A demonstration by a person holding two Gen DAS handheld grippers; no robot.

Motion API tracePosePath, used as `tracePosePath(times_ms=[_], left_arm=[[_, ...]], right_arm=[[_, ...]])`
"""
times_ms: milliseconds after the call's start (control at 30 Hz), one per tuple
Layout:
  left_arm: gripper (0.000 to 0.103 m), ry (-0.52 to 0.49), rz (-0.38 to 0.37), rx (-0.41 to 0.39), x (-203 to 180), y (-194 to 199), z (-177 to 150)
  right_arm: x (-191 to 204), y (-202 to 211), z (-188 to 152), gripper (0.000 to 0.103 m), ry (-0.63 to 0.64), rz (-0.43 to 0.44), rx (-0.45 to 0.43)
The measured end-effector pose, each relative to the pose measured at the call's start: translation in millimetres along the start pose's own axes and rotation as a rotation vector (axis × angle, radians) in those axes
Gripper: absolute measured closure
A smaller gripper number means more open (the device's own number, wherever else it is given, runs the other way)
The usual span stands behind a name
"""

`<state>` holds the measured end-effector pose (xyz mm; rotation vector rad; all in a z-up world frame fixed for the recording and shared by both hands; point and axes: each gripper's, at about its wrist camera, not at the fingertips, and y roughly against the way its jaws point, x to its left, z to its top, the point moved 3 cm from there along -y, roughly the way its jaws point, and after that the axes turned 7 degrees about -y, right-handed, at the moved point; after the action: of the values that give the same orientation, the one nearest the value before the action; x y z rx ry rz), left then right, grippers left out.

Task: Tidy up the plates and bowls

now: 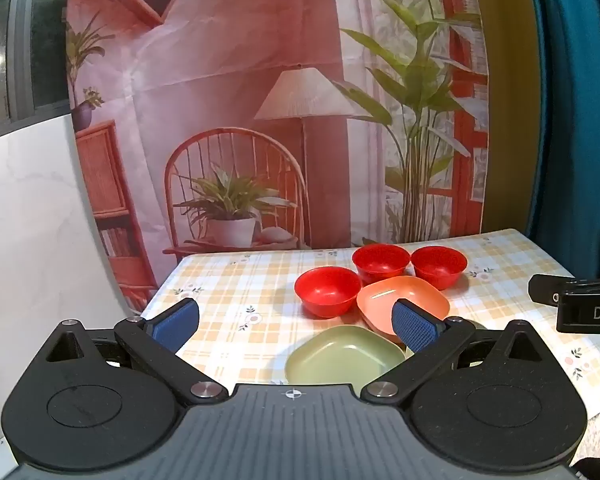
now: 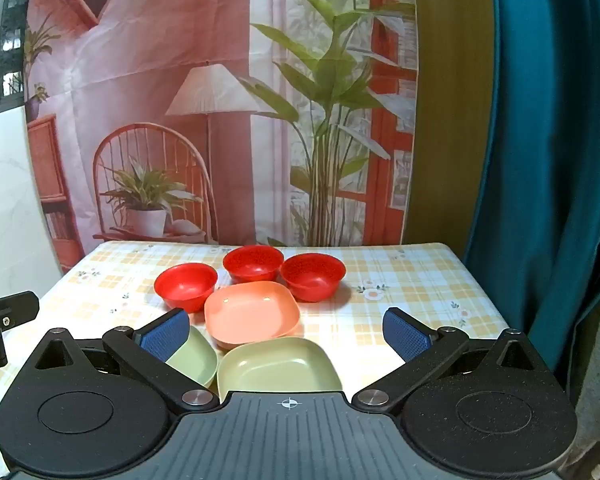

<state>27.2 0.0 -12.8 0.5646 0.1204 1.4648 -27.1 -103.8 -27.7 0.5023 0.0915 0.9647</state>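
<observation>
Plates and bowls sit in one loose cluster on the desk (image 2: pixel 420 280), w/ nothing stacked yet, so sorting looks like it hasn't begun.

Nearest the front edge: two greenish square plates side by side. The pale yellow-green plate (image 2: pixel 278 364) sits just ahead of the right hand-held gripper (image 2: pixel 286 332), whose blue pads are spread wide w/ nothing pinched. The green plate (image 2: pixel 194 360) lies beside it toward the left edge, partly hidden behind that gripper's left pad. The left hand-held gripper (image 1: pixel 296 324) is likewise spread wide & empty, hovering above the desk w/ the green plate just in front of it.

Both grippers angle downward at the cluster, prob. a ready pose: wide enough to take a rim, committed to nothing.

Next back, approx. mid-desk: orange plate (image 2: pixel 252 310), its near edge touching or slightly overlapping the greenish pair; can't tell which.

Farthest, toward the back edge: three red bowls in an arc around the orange plate's far side, i.e. left red bowl (image 2: pixel 186 286), middle red bowl (image 2: pixel 253 263), right red bowl (image 2: pixel 313 276). All upright, close together, the middle & right ones nearly touching.

Judgement: like shapes sit near each other, so nesting bowls & stacking plates should need only short moves.

Behind the desk hangs a printed backdrop (image 2: pixel 180 100); a teal curtain (image 2: pixel 540 160) is off the right edge.
</observation>
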Motion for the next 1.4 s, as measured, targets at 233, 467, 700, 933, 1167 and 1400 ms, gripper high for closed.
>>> tracePosePath(times_ms=[233,467,700,933,1167,1400], left_arm=[[0.0,-0.006,0.0,-0.004,-5.2,-0.8,1.1],[0.0,0.006,0.0,-0.002,-0.1,0.8,-2.6],[0.0,0.008,0.001,-0.002,0.3,0.4,-1.7],[0.0,0.007,0.001,-0.002,0.5,-0.6,-1.7],[0.0,0.008,0.001,-0.003,2.4,-2.7,-3.4],[0.0,0.007,0.001,-0.002,0.7,-1.4,-1.8]], right_arm=[[-0.3,0.1,-0.1,0.0,-0.002,0.003,0.002],[-0.3,-0.1,0.1,0.0,-0.003,0.001,0.001],[0.5,0.1,1.6,0.0,-0.003,0.001,0.001],[-1.3,-1.1,-0.2,0.0,-0.004,0.0,0.003],[-1.3,-1.5,-0.1,0.0,-0.005,0.0,0.004],[-1.8,-2.0,-0.7,0.0,-0.004,0.0,0.005]])
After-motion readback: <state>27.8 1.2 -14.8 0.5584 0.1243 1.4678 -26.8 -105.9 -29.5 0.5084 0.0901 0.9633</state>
